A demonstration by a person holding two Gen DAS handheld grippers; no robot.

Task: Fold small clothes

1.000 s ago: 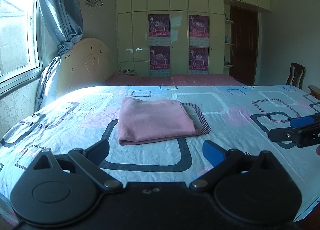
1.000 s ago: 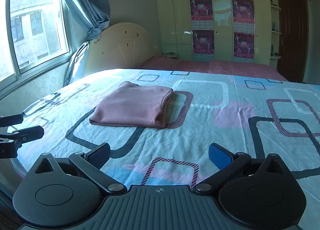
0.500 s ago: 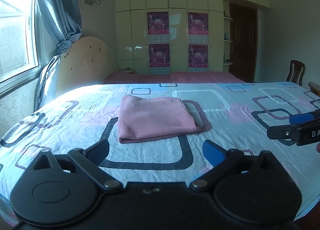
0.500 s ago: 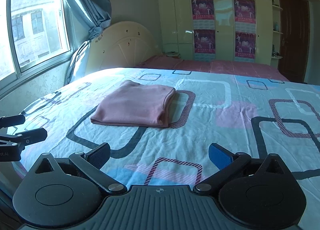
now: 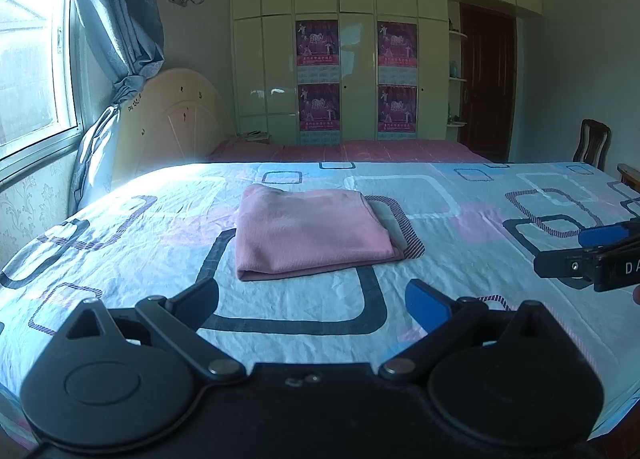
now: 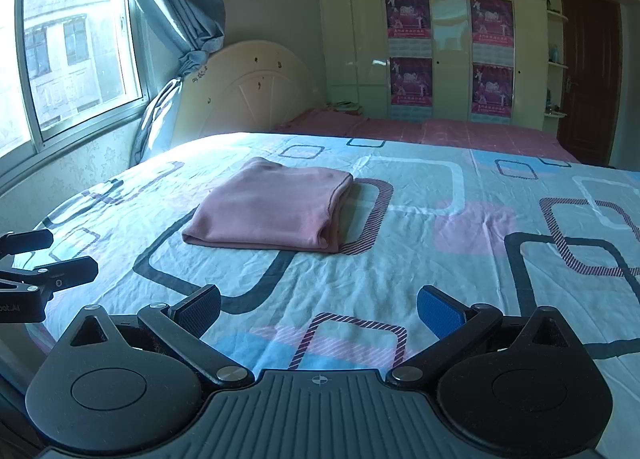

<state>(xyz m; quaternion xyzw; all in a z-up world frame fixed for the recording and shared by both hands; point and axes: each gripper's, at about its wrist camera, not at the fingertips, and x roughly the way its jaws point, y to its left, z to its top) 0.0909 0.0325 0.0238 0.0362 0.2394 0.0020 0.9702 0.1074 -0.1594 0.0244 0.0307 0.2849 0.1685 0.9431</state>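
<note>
Left gripper (image 5: 312,301) and right gripper (image 6: 318,309) both wide, empty, short of the pink garment (image 5: 310,233) folded mid-bed (image 5: 460,295); folding apparently done, though inner layers hidden; next: withdraw.

Left gripper (image 5: 312,301) tilted up slightly; folded pink cloth (image 5: 308,231) lower in view

Sunlit window (image 6: 76,43), patterned bed (image 5: 460,195), cream wardrobe (image 5: 356,71)

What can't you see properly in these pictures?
- Pink cloth: folded in both views, so the garment type is hidden.
- Posters: writing too small.
- Right gripper: cut by the left view's edge.
- Chair: bed hides its seat.
</note>
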